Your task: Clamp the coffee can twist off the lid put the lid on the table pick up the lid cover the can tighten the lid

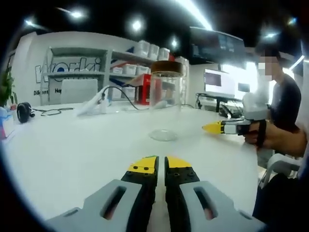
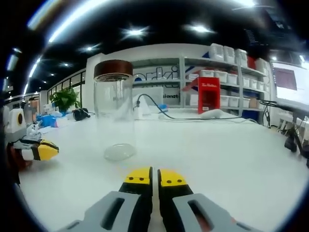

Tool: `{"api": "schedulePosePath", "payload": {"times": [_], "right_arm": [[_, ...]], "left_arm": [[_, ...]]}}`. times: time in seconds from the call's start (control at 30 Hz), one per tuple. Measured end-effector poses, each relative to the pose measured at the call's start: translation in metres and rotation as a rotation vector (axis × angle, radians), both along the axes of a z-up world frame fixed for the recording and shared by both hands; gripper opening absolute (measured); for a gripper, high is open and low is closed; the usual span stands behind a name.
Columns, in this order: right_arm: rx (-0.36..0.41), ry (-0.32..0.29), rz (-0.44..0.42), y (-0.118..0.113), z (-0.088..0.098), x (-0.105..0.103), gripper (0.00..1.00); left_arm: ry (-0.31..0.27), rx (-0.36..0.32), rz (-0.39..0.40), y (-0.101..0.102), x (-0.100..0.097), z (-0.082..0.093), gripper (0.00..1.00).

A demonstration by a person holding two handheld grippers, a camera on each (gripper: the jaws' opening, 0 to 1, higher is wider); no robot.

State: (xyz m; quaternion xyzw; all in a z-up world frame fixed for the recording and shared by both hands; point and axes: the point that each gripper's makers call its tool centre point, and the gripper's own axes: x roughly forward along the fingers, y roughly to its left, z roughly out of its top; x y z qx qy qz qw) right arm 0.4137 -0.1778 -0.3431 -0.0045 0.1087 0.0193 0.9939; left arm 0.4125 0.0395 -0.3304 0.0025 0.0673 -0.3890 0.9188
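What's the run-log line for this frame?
can: upright on table, lid on | left gripper: shut, empty | right gripper: shut, empty | both off can

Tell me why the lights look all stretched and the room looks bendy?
Fisheye lenses: in the left gripper view the shelves bow and ceiling lights streak; in the right gripper view glare smears across the top, and the clear can looks faint against the white table.

A clear glass coffee can (image 1: pixel 165 104) stands upright on the white table (image 1: pixel 72 145), apparently empty. Its brown lid (image 1: pixel 166 67) sits level on top, closing the mouth. Nothing touches can or lid.
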Motion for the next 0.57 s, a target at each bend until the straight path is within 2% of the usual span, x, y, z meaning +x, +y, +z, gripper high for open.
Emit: {"api": "schedulePosePath", "payload": {"times": [0.2,0.47,0.57], "right_arm": [[0.002,-0.006,-0.018,-0.0037,0.0005,-0.0003,0.0],[-0.047,-0.007,-0.031,-0.0037,-0.0003,-0.0003,0.0],[-0.072,0.002,-0.04,-0.0064,-0.0017,-0.0012,0.0]], "left_arm": [[0.001,-0.004,0.007,0.0006,0.0012,0.0001,0.0],[0.02,0.007,-0.001,-0.0006,0.0012,-0.0043,0.0],[0.028,-0.015,-0.012,-0.0007,-0.0012,-0.0017,0.0]]}}
